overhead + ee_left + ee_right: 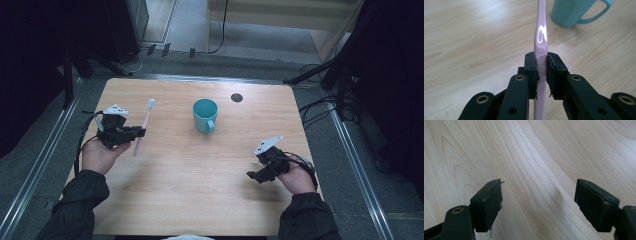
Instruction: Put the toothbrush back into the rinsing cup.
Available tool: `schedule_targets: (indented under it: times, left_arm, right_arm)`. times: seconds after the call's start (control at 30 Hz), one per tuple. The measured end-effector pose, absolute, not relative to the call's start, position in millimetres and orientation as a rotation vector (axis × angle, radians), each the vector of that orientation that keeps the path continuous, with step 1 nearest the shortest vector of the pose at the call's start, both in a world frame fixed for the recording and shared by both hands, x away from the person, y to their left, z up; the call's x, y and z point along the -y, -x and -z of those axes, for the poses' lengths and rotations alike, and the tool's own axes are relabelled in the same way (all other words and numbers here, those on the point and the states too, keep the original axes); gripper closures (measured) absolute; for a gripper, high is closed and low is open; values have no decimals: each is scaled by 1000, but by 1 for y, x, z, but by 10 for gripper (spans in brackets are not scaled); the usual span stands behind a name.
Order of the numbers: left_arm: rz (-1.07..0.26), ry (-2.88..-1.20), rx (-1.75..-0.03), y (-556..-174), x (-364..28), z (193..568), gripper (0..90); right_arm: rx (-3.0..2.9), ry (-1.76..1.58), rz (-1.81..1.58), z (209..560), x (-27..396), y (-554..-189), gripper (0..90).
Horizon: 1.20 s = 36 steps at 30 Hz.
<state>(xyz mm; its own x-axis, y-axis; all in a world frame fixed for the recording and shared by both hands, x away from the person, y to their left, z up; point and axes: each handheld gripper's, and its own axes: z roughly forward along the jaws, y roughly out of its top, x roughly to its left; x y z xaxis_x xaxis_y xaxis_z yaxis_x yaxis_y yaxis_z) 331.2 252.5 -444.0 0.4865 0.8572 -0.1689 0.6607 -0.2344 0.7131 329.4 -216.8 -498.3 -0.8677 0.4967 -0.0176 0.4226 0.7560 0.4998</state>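
At the left of the high view we have the left gripper (136, 133) clamped on a pink toothbrush (144, 126), which hangs clear of the surface (200, 190) with its white bristle head toward the upper part of the frame. In the left gripper view the jaws press on the ribbed lower handle from both sides and the shaft runs up the frame's middle. We judge the step in hand to be the carry: the brush is lifted and not yet delivered. The teal mug (205, 115) stands upright just right of centre, handle toward us, well apart from the brush. The next move, we think, calls for swinging the brush rightward over the mug's rim and lowering it in without tipping the mug. The left hand (100, 156) holds its gripper roughly level, pointing right. At lower right, the right gripper (254, 175) hovers over bare wood, its jaws wide apart and holding nothing, aimed left.
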Motion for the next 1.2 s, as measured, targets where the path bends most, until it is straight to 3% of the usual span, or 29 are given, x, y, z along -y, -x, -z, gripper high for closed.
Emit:
schedule_targets:
  times: [0.4,1.2]
  left_arm:
    - [-458,-1858,-1211,-332,-232,440,789]
    - [-503,-1765,-1164,-339,-216,412,790]
  right_arm:
    - [-2796,-746,-764,498,217,-329,227]
    - [-2774,-761,-785,496,219,-330,227]
